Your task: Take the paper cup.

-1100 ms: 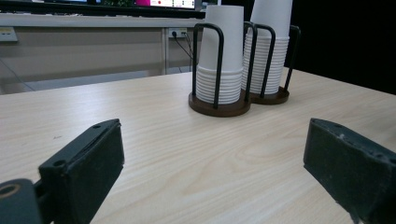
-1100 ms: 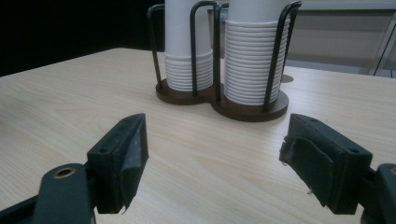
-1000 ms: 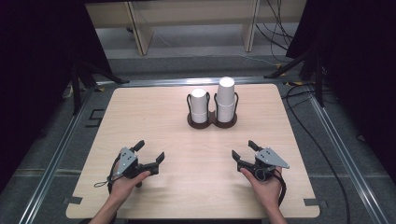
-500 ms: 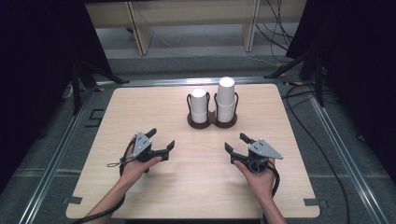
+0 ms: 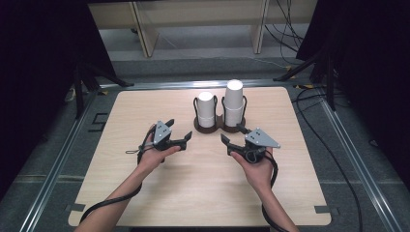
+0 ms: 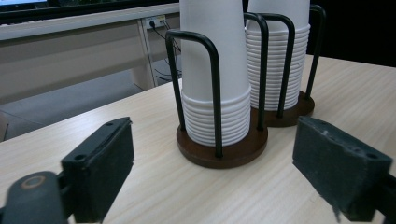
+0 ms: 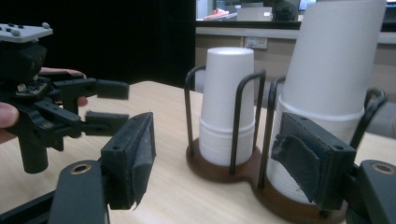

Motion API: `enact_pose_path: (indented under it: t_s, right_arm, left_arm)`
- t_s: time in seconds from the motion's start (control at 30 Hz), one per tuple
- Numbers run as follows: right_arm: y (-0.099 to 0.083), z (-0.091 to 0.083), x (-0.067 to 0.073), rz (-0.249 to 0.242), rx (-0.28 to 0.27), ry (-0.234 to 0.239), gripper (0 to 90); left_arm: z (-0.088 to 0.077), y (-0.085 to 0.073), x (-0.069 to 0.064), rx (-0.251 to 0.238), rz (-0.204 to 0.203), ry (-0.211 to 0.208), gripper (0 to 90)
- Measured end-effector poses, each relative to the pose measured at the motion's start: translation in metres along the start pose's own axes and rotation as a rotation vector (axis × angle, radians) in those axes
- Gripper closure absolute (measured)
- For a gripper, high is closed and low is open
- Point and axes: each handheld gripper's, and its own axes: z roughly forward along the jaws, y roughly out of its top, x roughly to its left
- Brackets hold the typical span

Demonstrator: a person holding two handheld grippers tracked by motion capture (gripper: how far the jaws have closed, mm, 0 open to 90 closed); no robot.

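White paper cups sit upside down in two stacks in a dark wire holder on the pale tabletop (image 5: pixel 145 203), near its far edge. At left, the left hand-held gripper (image 5: pixel 180 136) has just been closing its jaws, which stand partly apart with nothing between them, near the shorter stack (image 5: pixel 206 109). Next comes the taller stack (image 5: pixel 233 100), with the right hand-held gripper (image 5: pixel 233 136) just short of it, jaws likewise narrowing, half open and empty. Thin paper like this looks light and easily crushed, so a gentle pinch on the top cup's wall above the wire loops (image 6: pixel 211 65) seems best
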Motion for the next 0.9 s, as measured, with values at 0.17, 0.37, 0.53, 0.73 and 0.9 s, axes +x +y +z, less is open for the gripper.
enact_pose_path:
  t_s: [0.17, 0.37, 0.53, 0.73, 0.9]
  right_arm:
    - [0.019, 0.019, 0.001, -0.031, 0.002, 0.002, 30.0]
    - [0.039, 0.051, 0.005, -0.044, -0.003, 0.006, 31.0]
    - [0.047, 0.079, 0.004, -0.046, -0.001, -0.006, 31.4]
    - [0.051, 0.105, -0.005, -0.024, 0.021, -0.038, 31.3]
    - [0.053, 0.123, -0.009, -0.032, 0.057, -0.08, 31.1]
  left_arm:
    - [0.021, 0.003, -0.001, 0.011, 0.01, -0.013, 14.5]
    - [0.049, 0.001, -0.003, 0.058, 0.011, -0.031, 15.8]
    - [0.064, 0.002, -0.002, 0.075, -0.003, -0.029, 18.9]
    - [0.076, 0.002, 0.0, 0.089, -0.004, -0.031, 21.6]
    - [0.084, 0.0, -0.002, 0.118, -0.03, -0.029, 23.0]
